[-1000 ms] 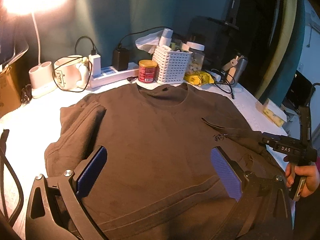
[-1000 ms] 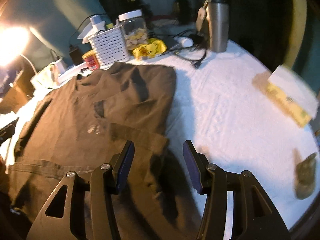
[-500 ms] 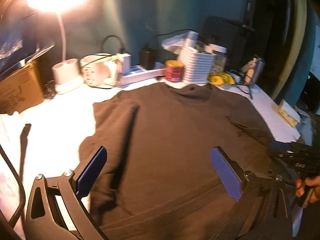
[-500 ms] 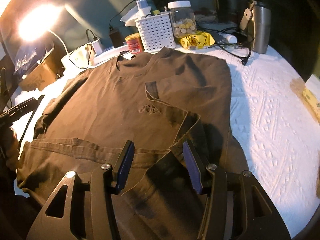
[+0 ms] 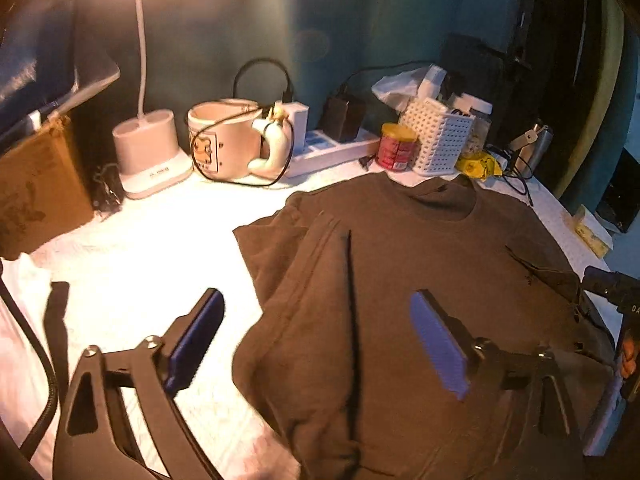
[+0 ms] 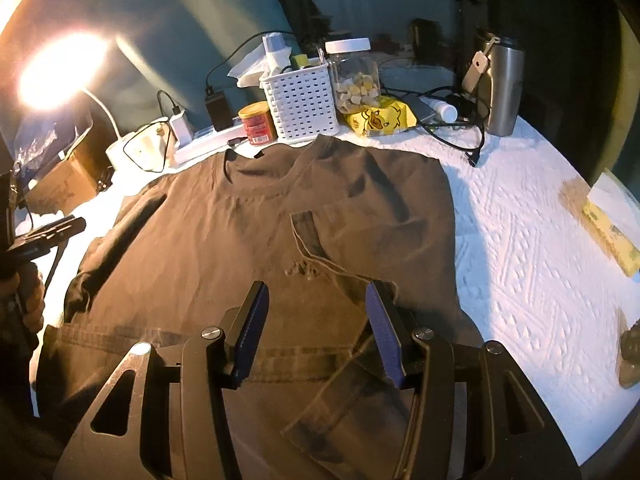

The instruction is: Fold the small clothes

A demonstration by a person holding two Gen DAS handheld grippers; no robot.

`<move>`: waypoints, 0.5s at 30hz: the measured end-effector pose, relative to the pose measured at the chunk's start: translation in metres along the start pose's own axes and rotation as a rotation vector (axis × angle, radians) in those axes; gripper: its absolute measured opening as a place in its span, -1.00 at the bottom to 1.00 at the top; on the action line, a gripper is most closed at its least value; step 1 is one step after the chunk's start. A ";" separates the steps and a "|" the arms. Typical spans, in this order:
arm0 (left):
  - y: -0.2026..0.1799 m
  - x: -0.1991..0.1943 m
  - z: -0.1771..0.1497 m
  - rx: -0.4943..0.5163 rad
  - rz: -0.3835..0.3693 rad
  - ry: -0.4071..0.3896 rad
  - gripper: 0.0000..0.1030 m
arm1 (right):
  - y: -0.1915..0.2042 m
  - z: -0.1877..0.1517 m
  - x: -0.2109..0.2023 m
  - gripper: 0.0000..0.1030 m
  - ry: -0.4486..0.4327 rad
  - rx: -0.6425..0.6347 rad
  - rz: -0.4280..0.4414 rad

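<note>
A dark brown T-shirt [image 5: 420,264] lies flat on the white textured cloth, neck toward the back; it also shows in the right wrist view [image 6: 224,240]. Both sleeves are folded in over the body. My left gripper [image 5: 316,340] is open and empty, hovering over the shirt's left edge near the folded sleeve [image 5: 320,256]. My right gripper [image 6: 316,332] is open and empty above the lower right part of the shirt, by the folded right sleeve [image 6: 352,280]. The right gripper also shows at the right edge of the left wrist view [image 5: 612,288].
Along the back stand a lamp base [image 5: 148,152], a mug [image 5: 224,140], a power strip [image 5: 332,152], a red can [image 5: 396,146], a white basket [image 6: 302,104], a jar [image 6: 354,72] and a steel flask [image 6: 504,84]. A cardboard box [image 5: 36,184] stands left. A yellow packet [image 6: 604,224] lies right.
My left gripper has swung left, from over the shirt's middle to its left edge. My right gripper has turned left from the bare cloth onto the shirt's lower right. Both stayed open.
</note>
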State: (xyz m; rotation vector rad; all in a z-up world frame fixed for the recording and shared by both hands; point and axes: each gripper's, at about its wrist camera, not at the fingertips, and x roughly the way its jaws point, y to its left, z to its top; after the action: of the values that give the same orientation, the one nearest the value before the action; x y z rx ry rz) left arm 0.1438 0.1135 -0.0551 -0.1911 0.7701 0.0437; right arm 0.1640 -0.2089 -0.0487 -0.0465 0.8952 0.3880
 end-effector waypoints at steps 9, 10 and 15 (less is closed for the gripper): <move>0.046 0.034 -0.014 -0.099 -0.082 0.135 0.01 | 0.022 0.016 0.022 0.04 0.032 -0.023 -0.004; 0.048 0.036 -0.018 -0.113 -0.087 0.147 0.00 | 0.025 0.018 0.024 0.04 0.036 -0.028 -0.003; 0.047 0.028 -0.027 -0.119 -0.089 0.134 -0.50 | 0.034 0.021 0.031 0.04 0.050 -0.051 0.005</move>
State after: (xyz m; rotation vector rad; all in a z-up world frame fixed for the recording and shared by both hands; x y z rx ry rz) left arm 0.1398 0.1540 -0.1007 -0.3435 0.8924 -0.0079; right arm 0.1855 -0.1635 -0.0553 -0.1015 0.9353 0.4165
